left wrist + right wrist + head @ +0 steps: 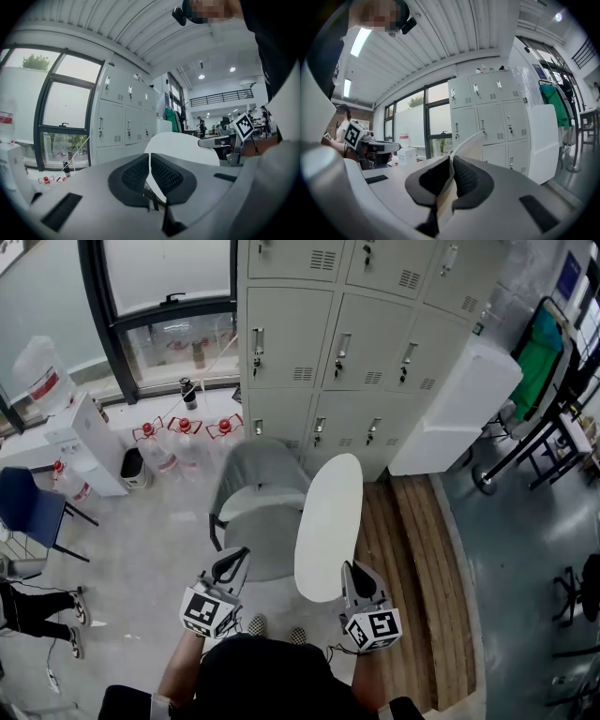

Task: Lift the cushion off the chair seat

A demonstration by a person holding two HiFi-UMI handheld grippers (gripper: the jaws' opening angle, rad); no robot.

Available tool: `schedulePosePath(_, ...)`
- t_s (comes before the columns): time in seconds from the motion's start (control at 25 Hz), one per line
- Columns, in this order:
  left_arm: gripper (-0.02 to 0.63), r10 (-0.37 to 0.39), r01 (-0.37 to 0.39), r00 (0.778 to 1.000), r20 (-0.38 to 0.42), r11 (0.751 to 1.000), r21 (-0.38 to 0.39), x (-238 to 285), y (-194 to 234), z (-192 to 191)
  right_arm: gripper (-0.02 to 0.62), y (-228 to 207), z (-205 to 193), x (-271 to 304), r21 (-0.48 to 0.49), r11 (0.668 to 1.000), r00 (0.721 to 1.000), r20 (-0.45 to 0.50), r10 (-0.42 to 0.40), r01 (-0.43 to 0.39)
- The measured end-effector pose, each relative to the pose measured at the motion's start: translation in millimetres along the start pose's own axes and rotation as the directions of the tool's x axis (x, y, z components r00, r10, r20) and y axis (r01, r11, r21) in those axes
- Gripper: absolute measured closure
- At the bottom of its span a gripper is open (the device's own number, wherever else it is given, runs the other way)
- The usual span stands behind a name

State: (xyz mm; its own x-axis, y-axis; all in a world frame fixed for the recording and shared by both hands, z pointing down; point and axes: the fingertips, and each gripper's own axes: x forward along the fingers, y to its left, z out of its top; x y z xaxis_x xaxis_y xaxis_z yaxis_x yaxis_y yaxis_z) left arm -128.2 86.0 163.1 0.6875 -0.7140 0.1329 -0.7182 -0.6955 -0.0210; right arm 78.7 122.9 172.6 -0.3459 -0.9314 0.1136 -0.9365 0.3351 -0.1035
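Just right of the grey moulded plastic chair (251,521), the right gripper (350,570) is clamping the near edge of the thin white oval cushion (328,521), tilted clear of the seat, while the left gripper (234,559) is hovering closed and empty, so the lift is seemingly finishing and calling next for a steady hold.

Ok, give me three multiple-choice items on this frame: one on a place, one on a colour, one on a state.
1. Where is the cushion?
A. flat on the seat
B. held up on edge, off the seat of the chair
C. on the floor by the lockers

2. What colour is the cushion?
A. white
B. blue
C. green

3. The right gripper is:
A. open and empty
B. shut on the cushion's edge
C. out of view

Answers:
1. B, the head view shows it raised beside the grey chair.
2. A, it is white in every view.
3. B, the right gripper view shows the jaws pinching its edge.
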Motion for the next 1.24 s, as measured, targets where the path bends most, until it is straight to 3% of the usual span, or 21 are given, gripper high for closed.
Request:
schedulePosePath(1.08, 0.58, 0.01, -0.009, 1.0, 0.028, 0.999, -0.034, 10, 16, -4, 0.554, 10, 1, 18, 0.007, 1.0, 1.0, -0.003, 0.029, -0.029)
schedulePosePath(1.24, 0.58, 0.004, -0.005, 1.0, -0.028, 1.0, -0.017, 4, 17, -6, 0.554, 12, 3, 18, 0.017, 1.0, 1.0, -0.004, 0.022, -0.022)
